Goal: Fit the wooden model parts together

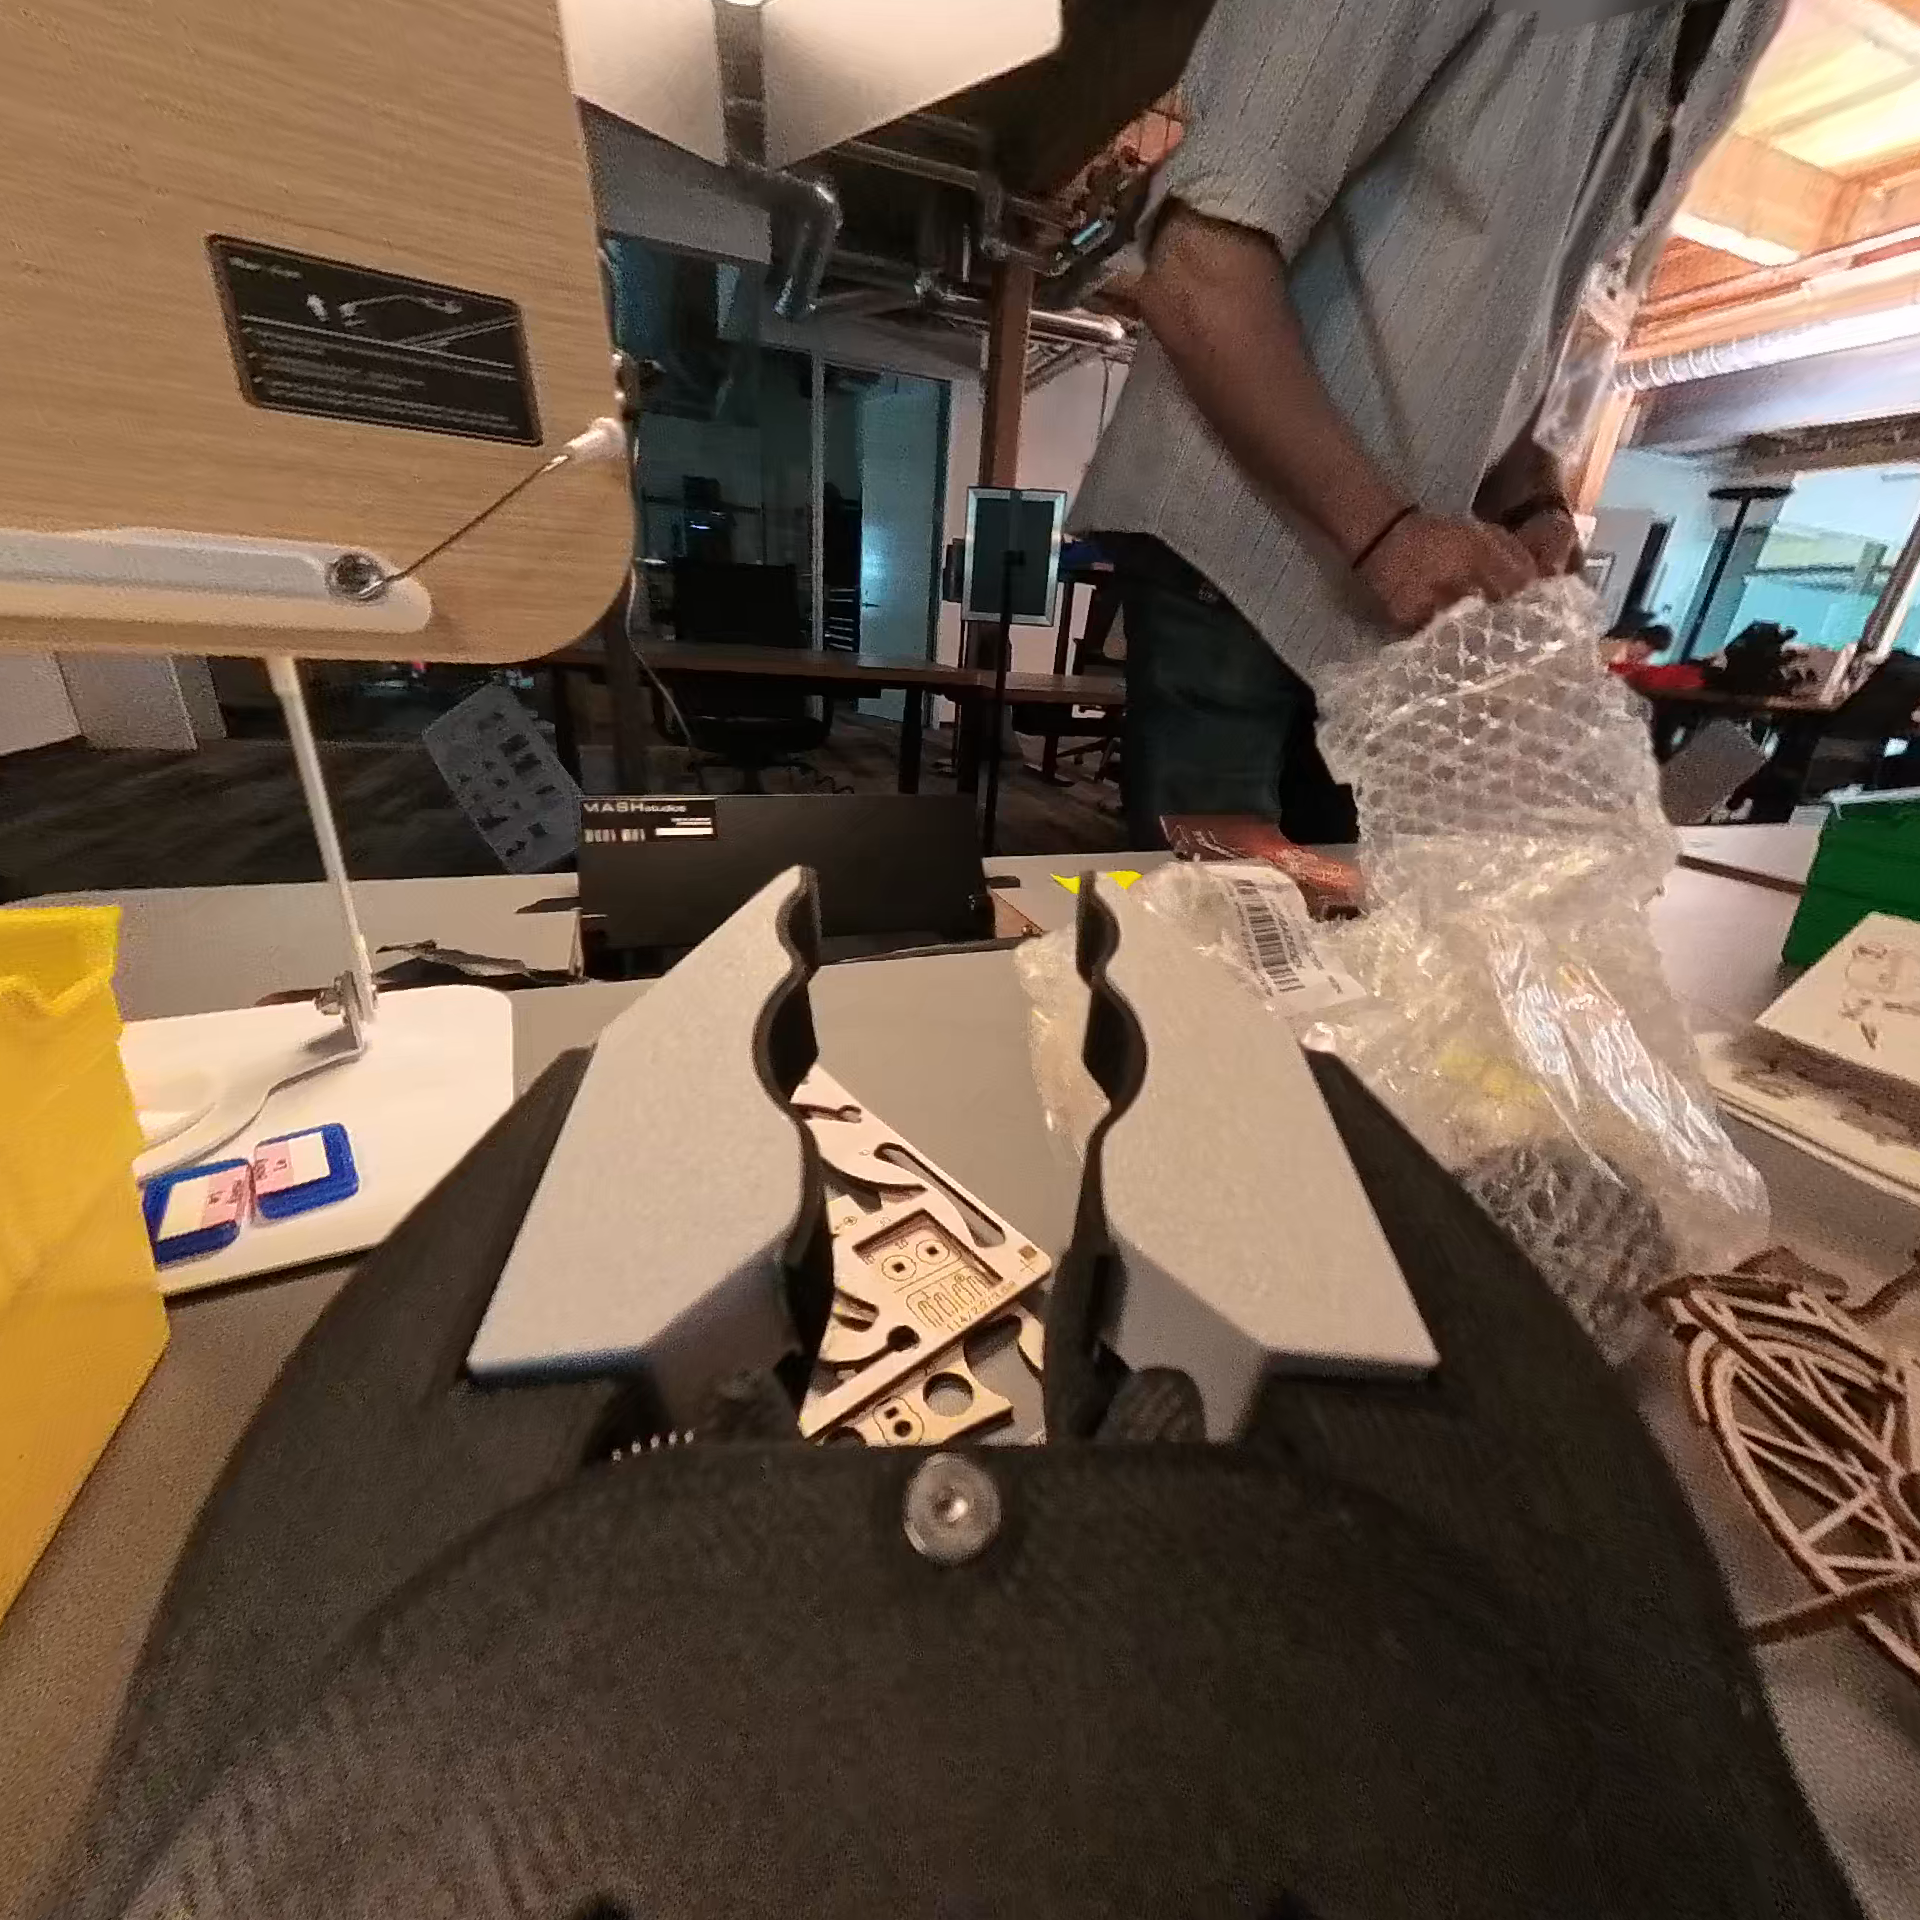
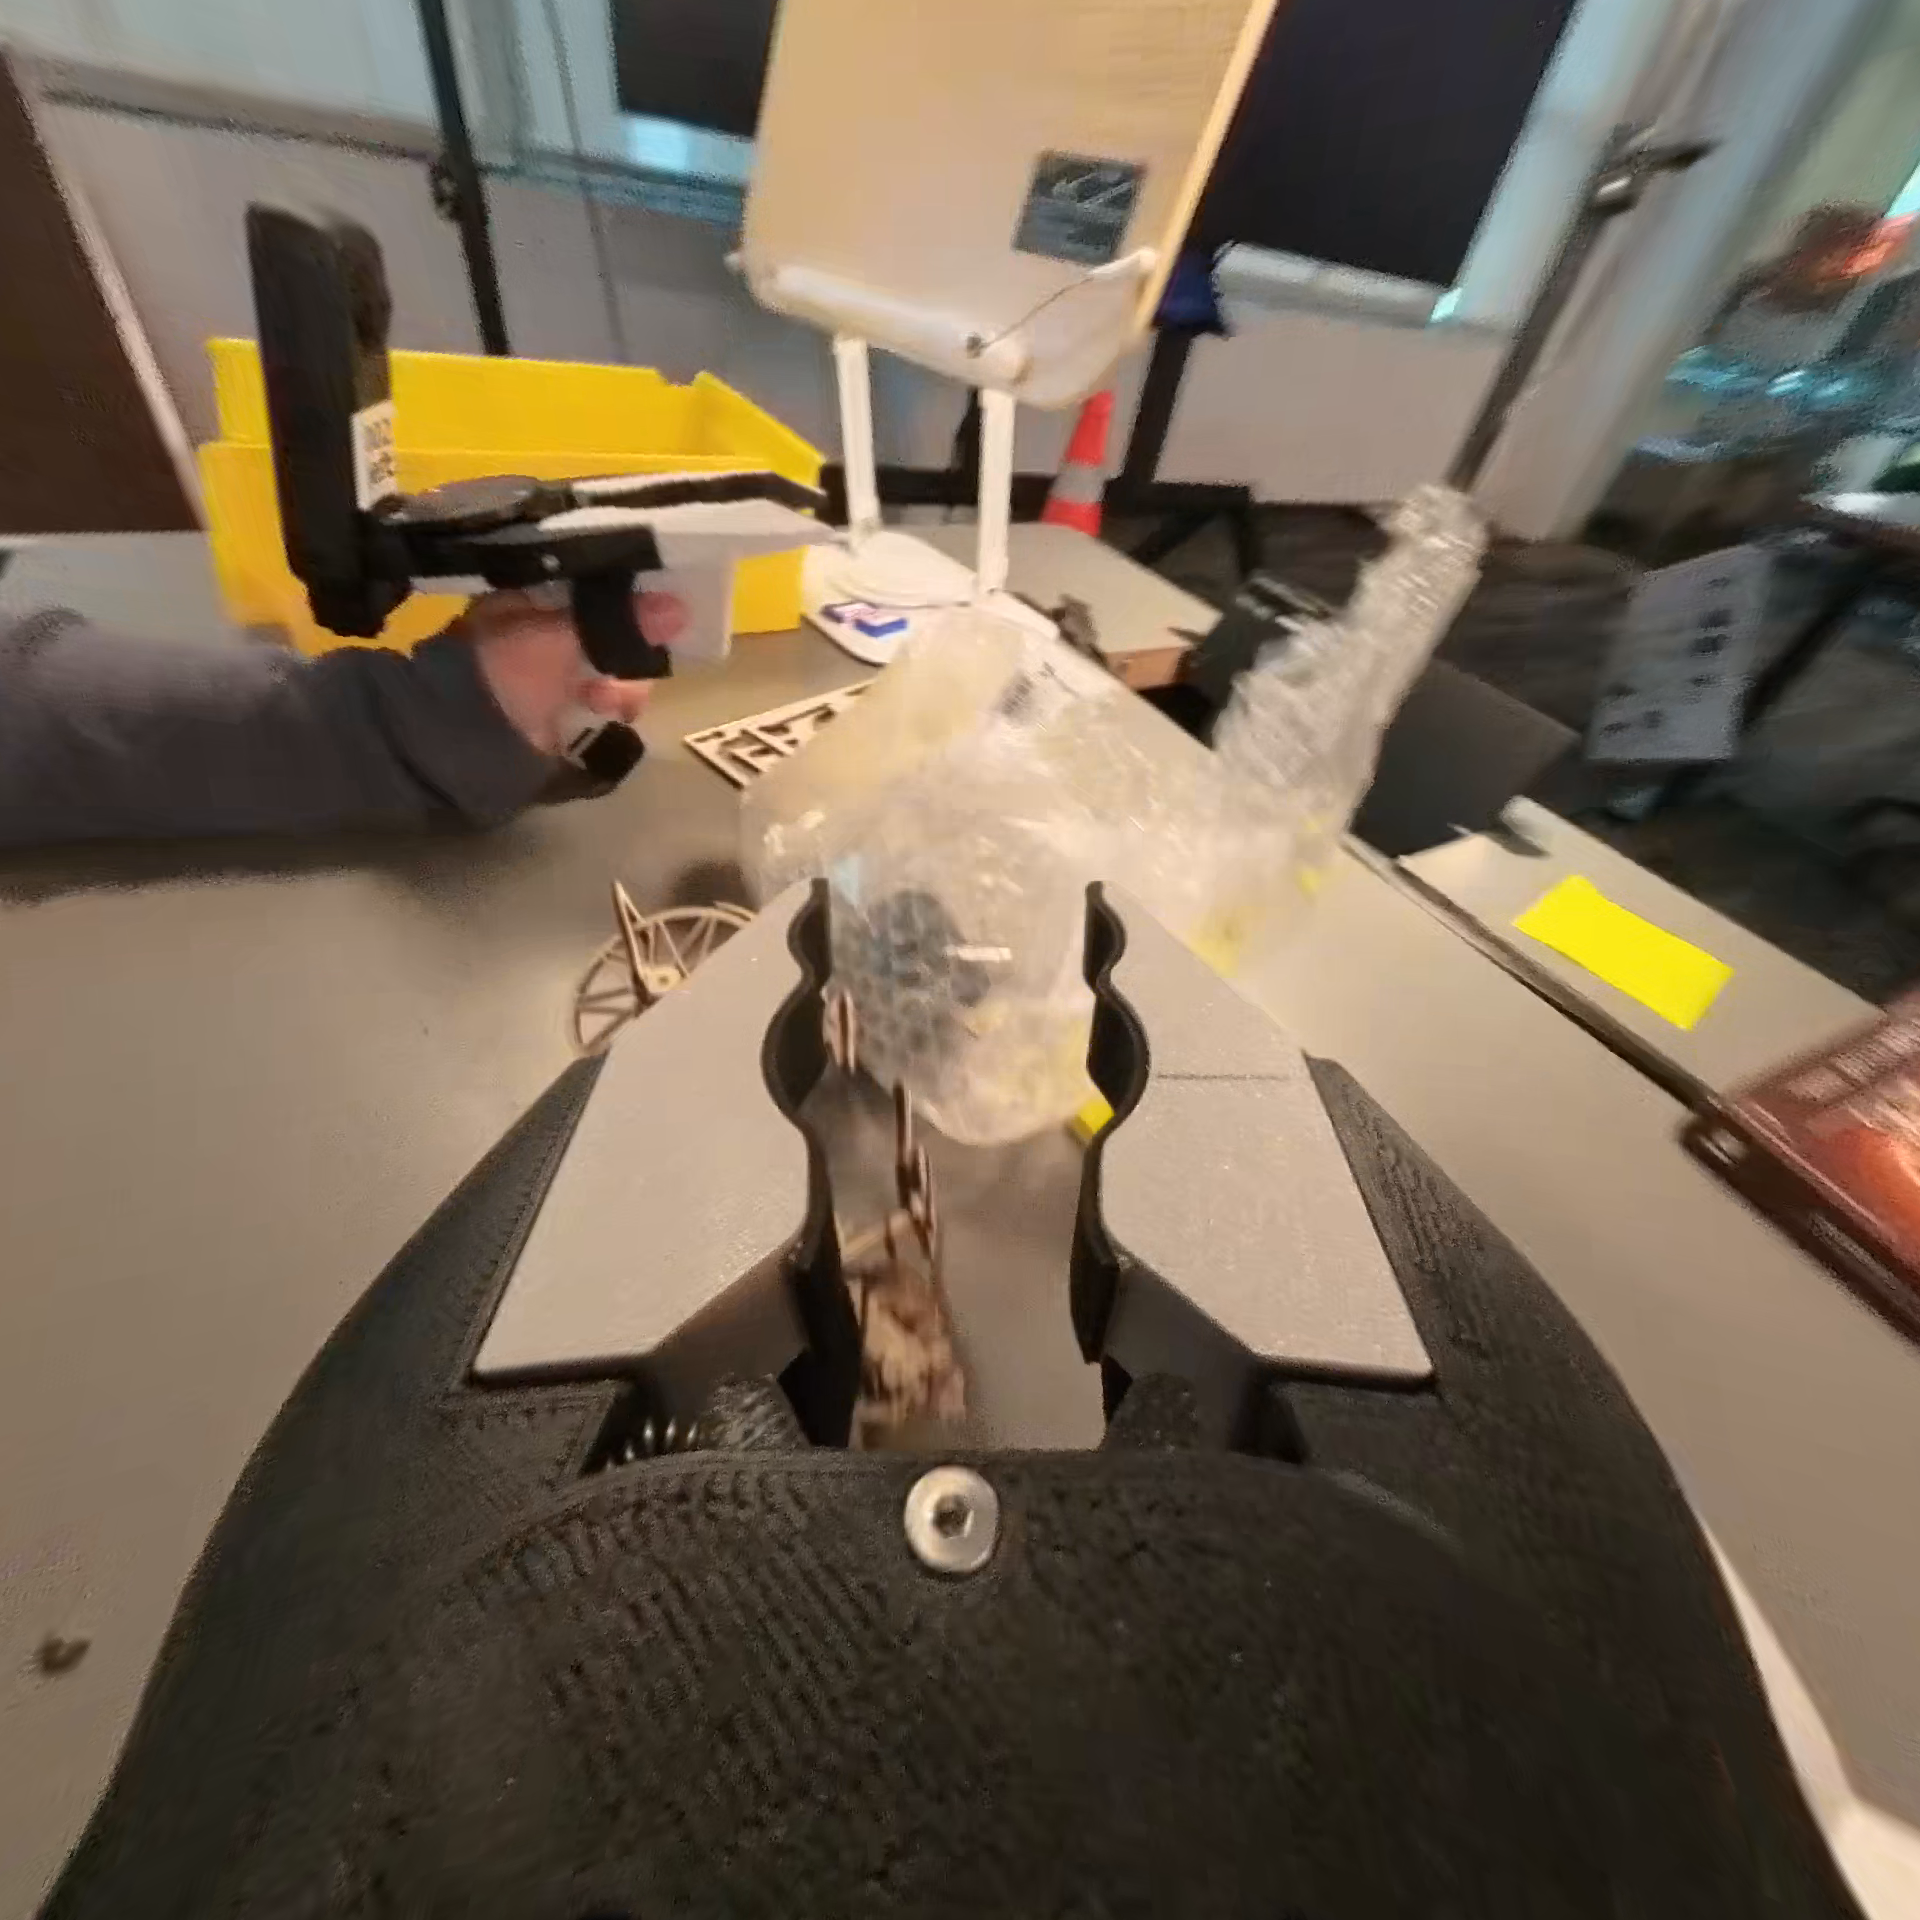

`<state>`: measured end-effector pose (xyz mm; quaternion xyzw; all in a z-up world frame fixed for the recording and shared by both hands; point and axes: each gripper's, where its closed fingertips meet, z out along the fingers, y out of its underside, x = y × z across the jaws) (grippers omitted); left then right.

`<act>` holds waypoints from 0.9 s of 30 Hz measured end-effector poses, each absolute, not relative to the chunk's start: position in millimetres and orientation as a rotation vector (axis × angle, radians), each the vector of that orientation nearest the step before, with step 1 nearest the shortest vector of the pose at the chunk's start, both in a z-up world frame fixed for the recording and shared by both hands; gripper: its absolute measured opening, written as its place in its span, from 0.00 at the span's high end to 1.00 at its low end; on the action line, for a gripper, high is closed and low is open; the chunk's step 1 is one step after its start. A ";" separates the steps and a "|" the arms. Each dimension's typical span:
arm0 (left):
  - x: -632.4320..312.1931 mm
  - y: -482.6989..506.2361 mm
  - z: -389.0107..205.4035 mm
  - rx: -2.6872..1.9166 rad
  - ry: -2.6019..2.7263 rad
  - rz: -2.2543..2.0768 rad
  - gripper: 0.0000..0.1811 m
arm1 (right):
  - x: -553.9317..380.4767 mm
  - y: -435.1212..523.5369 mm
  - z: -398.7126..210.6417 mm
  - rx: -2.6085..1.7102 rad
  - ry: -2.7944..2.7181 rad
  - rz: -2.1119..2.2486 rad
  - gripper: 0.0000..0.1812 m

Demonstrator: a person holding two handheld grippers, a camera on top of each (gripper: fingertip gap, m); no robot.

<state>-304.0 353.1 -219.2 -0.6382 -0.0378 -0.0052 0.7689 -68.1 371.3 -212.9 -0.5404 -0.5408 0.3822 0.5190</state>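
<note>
In the left wrist view my left gripper [image 1: 945, 914] is open and hovers over a flat laser-cut wooden sheet [image 1: 925, 1278] that lies on the grey table [image 1: 914, 1029] between its fingers. A wooden spoked wheel assembly [image 1: 1808, 1455] lies to its right. In the right wrist view my right gripper [image 2: 956, 914] is open. A thin, blurred wooden part [image 2: 904, 1226] shows edge-on between its fingers, close to the left one and not clamped. The left gripper [image 2: 769, 509] shows at the far left over the wooden sheet [image 2: 790, 738]. The wheel [image 2: 655, 966] lies left of my right fingers.
A bubble-wrap bag [image 2: 1039, 831] sits just past the right fingertips; a standing person's hand [image 1: 1444, 571] holds its end [image 1: 1496, 779]. A yellow bin [image 2: 499, 457], a desk lamp [image 2: 935, 561], blue tags [image 1: 249, 1184], a green box [image 1: 1860, 883] and a yellow note [image 2: 1621, 945] surround the work area. There is about 25 cm between the tips of the two grippers. The wheel [image 2: 655, 966] lies around 12 cm away from my right fingertips.
</note>
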 end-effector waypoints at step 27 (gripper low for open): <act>-245.1 371.4 -247.5 -1.656 0.035 -0.498 0.59 | -149.5 420.0 -251.2 -1.536 -1.699 0.689 1.00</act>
